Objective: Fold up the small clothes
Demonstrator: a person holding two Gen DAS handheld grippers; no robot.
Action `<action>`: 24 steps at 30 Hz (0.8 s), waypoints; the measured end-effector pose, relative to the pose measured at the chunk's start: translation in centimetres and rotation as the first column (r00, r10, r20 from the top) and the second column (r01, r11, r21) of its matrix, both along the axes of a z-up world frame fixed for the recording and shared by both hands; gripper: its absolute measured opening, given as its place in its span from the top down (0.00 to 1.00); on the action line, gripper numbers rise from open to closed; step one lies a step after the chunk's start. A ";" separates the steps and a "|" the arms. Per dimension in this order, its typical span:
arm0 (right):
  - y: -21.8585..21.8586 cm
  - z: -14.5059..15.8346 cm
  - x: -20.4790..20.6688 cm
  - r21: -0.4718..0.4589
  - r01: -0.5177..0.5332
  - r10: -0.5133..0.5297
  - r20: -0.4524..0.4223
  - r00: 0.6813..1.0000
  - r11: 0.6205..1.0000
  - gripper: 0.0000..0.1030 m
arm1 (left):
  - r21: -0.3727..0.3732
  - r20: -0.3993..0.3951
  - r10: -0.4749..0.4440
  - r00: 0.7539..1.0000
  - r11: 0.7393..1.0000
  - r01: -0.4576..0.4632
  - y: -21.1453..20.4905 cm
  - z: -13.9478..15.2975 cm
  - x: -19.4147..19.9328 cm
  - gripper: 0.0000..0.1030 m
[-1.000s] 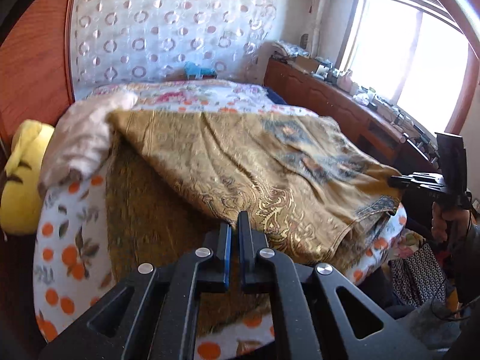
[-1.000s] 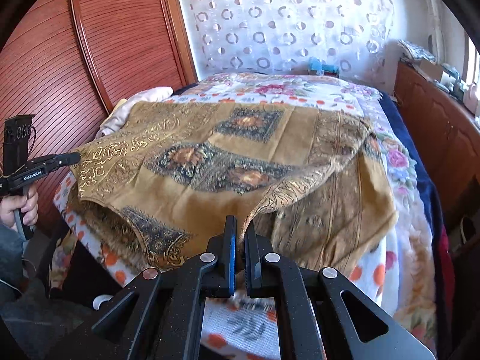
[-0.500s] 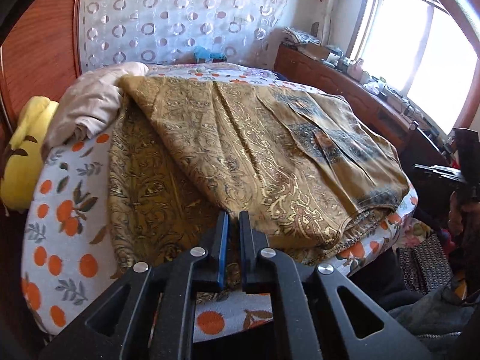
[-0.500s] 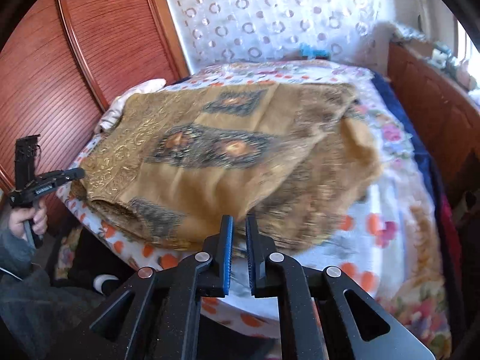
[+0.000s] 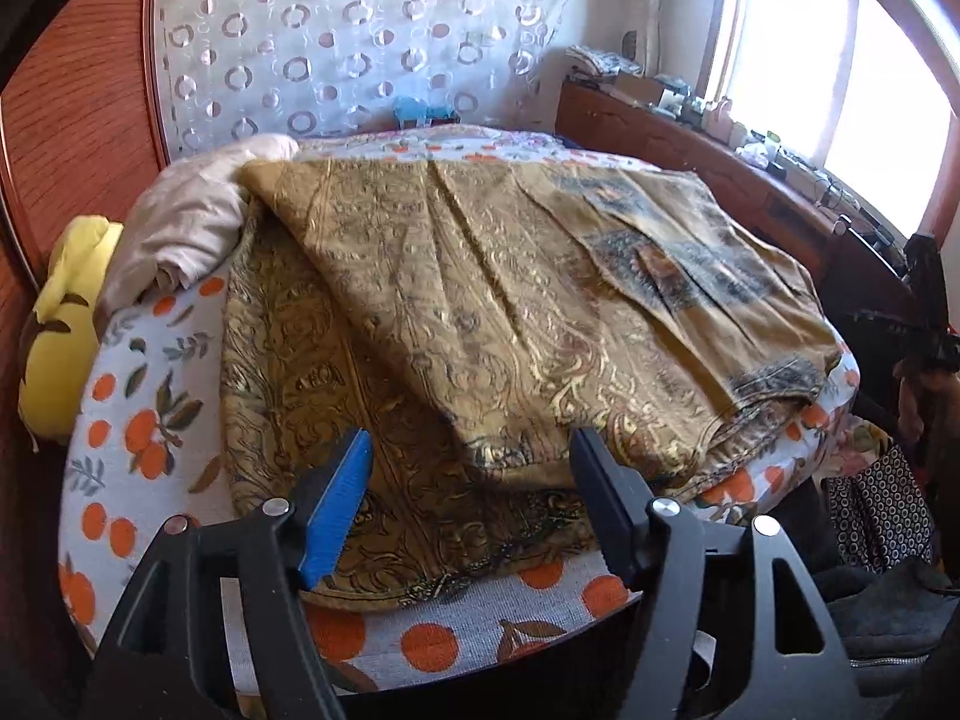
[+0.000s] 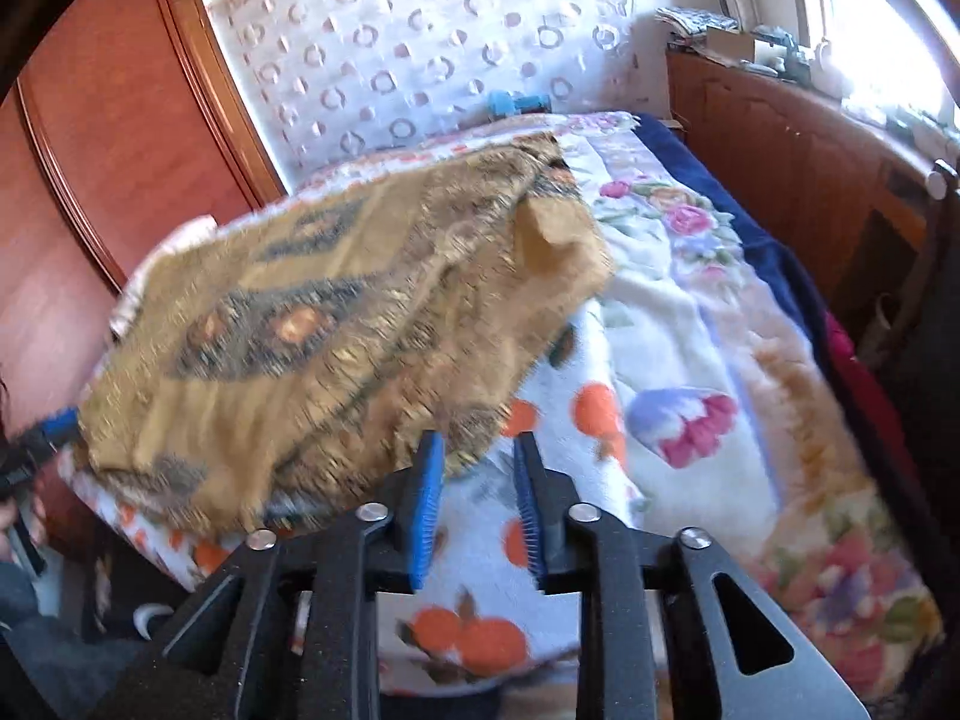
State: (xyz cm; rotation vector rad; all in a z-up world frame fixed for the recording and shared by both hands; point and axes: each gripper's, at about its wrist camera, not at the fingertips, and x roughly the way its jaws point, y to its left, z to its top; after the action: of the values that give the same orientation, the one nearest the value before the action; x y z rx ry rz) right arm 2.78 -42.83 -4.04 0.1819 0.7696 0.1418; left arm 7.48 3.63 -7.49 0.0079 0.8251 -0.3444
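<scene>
A gold-brown patterned cloth lies folded over on the bed, its near hem by the bed's front edge. My left gripper is open wide, jaws apart over the cloth's near edge, holding nothing. In the right wrist view the same cloth lies left of centre, blurred by motion. My right gripper is open with a moderate gap, empty, just off the cloth's right edge above the bedsheet. The other gripper shows at the far right of the left wrist view.
The bed has an orange-fruit sheet and a floral blanket. A beige garment and a yellow pillow lie at the left. A wooden cabinet runs along the right, a wooden headboard panel on the left.
Both grippers have opened and let go of the cloth. The cloth has dropped onto the bed, folded over. The right gripper has swung right, past the cloth's edge.
</scene>
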 end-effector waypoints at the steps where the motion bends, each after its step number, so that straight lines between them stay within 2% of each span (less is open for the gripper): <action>1: 0.3 -0.2 0.3 -0.006 0.000 0.000 0.000 1.000 1.000 0.48 | 0.000 -0.010 0.002 1.000 1.000 -0.002 -0.1 -0.3 0.1 0.33; 4: 0.7 -1.1 1.6 -0.034 0.017 -0.018 -0.026 0.999 0.999 0.47 | -0.003 -0.044 0.008 0.999 1.000 -0.008 -0.1 -1.5 0.4 0.33; 8: 1.3 -1.3 1.9 -0.045 0.015 -0.015 -0.012 1.000 0.999 0.48 | -0.001 -0.024 0.013 1.000 1.000 -0.013 -0.1 -1.7 -0.1 0.33; 9: 1.5 -1.3 1.8 -0.046 0.009 -0.009 -0.008 1.000 0.999 0.53 | -0.001 -0.022 0.014 1.000 1.000 -0.014 -0.1 -1.7 -0.2 0.33; 11: 1.7 -1.6 2.3 -0.043 -0.015 0.015 -0.014 1.000 0.999 0.84 | 0.001 -0.021 0.014 1.000 1.000 -0.014 -0.2 -1.8 -0.2 0.33; 12: 1.7 -1.5 2.2 -0.052 -0.015 0.014 -0.014 1.000 0.999 0.92 | 0.002 -0.020 0.013 1.000 1.000 -0.013 -0.2 -1.8 -0.3 0.33; 13: 1.8 -1.2 1.9 -0.059 -0.013 0.013 -0.009 1.000 0.998 0.93 | 0.001 -0.020 0.012 1.000 1.000 -0.012 -0.1 -1.8 -0.3 0.33; 18: 0.3 2.3 -0.9 -0.043 0.007 -0.005 0.054 0.999 0.999 0.93 | -0.005 -0.022 0.009 1.000 1.000 -0.009 0.0 -1.8 -0.6 0.33; 21: 0.5 2.1 -1.3 -0.095 0.000 0.003 0.031 1.000 0.995 0.93 | -0.016 -0.022 0.016 1.000 1.000 -0.016 0.2 -1.7 -0.8 0.33; 24: 0.3 0.5 -0.3 -0.126 0.023 -0.027 -0.028 0.999 0.992 0.78 | -0.020 -0.024 0.021 0.999 1.000 -0.021 0.2 -1.3 -1.0 0.33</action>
State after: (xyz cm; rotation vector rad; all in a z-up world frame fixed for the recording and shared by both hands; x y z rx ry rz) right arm 2.48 -42.50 -3.56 0.0741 0.8033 0.0669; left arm 6.53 3.83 -8.80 -0.0242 0.8449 -0.3339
